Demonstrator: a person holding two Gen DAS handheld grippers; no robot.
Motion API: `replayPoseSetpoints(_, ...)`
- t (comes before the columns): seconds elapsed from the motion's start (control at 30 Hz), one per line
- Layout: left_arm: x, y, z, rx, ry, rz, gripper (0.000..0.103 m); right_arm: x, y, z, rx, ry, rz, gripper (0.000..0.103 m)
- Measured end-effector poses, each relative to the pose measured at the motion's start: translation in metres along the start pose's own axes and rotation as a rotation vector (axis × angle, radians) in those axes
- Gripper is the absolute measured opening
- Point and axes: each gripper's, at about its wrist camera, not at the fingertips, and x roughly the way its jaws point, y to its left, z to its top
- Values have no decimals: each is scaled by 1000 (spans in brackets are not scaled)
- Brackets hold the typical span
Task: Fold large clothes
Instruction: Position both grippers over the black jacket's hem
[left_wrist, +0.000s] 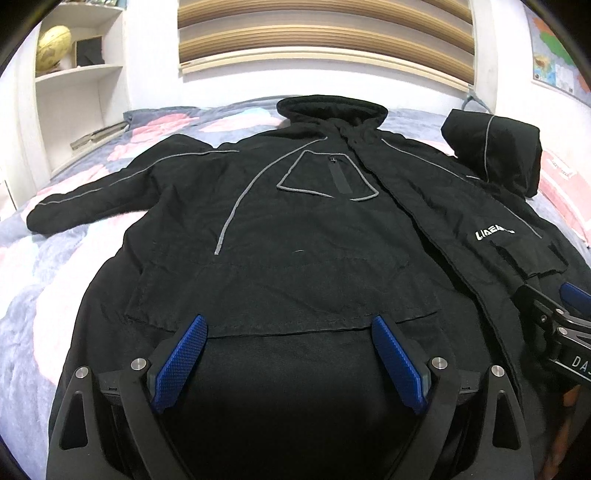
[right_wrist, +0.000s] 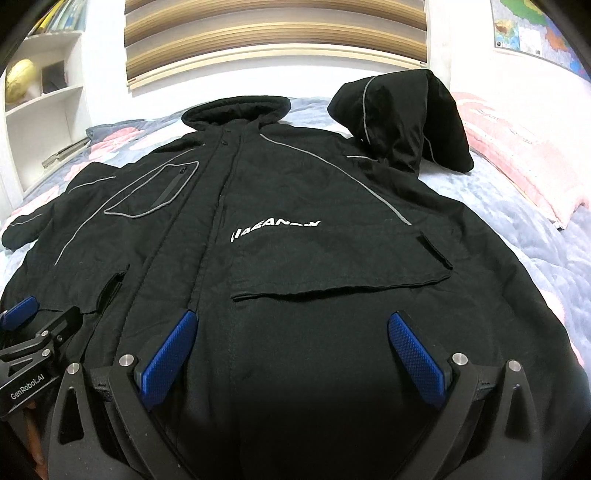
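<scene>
Both blue-padded claws, the left claw (left_wrist: 288, 360) and right claw (right_wrist: 291, 356), hover side by side with jaws spread wide, gripping nothing, above the hem of the black hooded jacket (left_wrist: 295, 229) lying flat across the floral-quilted bed (left_wrist: 48, 258).

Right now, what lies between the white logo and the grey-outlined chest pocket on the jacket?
Only the jacket's closed front placket lies between the white logo and the chest pocket, clearest in the right wrist view.

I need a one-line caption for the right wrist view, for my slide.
Open right hand-held gripper above the hem of a black jacket spread front-up on a bed.
</scene>
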Motion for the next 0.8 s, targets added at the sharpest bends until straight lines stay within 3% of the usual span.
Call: replayPoseSetpoints(0.8, 0, 5, -1, 10, -2, 0, 92, 3, 1, -1, 2, 19, -1, 103)
